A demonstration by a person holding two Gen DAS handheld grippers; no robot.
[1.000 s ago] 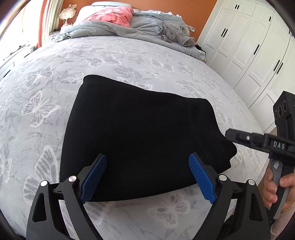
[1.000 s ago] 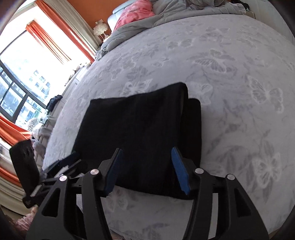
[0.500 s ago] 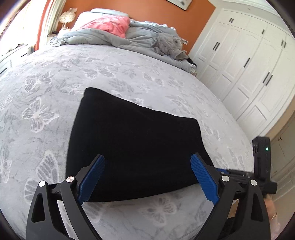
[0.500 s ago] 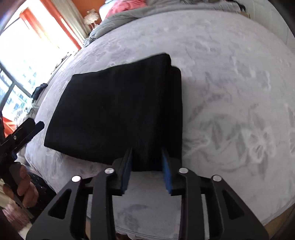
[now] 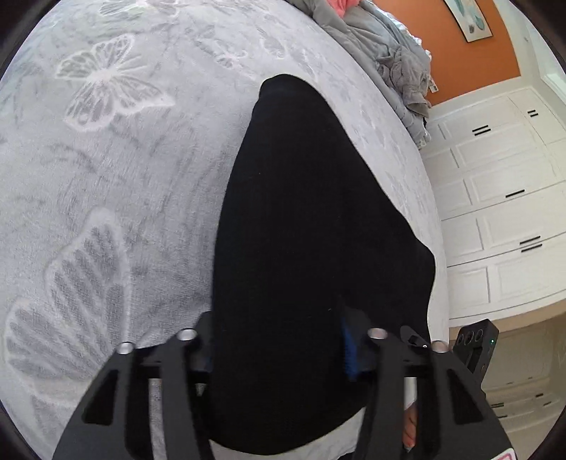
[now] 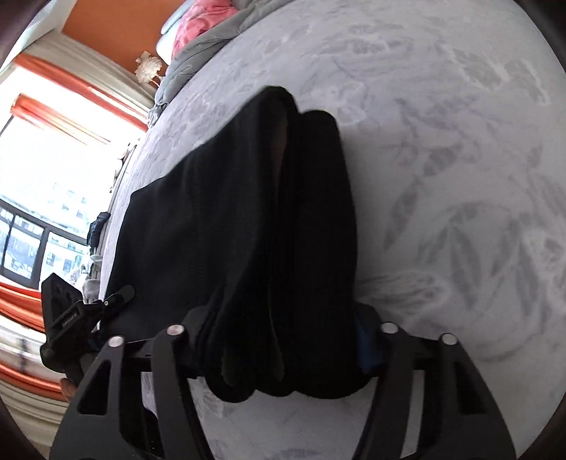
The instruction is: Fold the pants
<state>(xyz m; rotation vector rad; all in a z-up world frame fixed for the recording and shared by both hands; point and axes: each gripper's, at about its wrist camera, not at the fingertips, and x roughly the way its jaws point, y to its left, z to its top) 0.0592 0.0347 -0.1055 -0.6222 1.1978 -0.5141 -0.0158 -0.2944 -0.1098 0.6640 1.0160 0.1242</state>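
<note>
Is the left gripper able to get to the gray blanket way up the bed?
Probably not right now. The left gripper is shut on the black pants, and the gray blanket lies far beyond them.

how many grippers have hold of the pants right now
2. The left gripper clamps the near edge of the pants at their left end; the right gripper clamps the bunched layers at the right end. Both hold the fabric between their fingers.

a home bedroom: a wide bed (image 5: 141, 159) under a grey butterfly-print cover, rumpled grey bedding (image 5: 396, 60) and a pink pillow (image 6: 201, 24) at its head, white wardrobes (image 5: 502, 198), orange wall (image 5: 456, 53), orange curtains (image 6: 78, 88) by a bright window (image 6: 39, 198).
</note>
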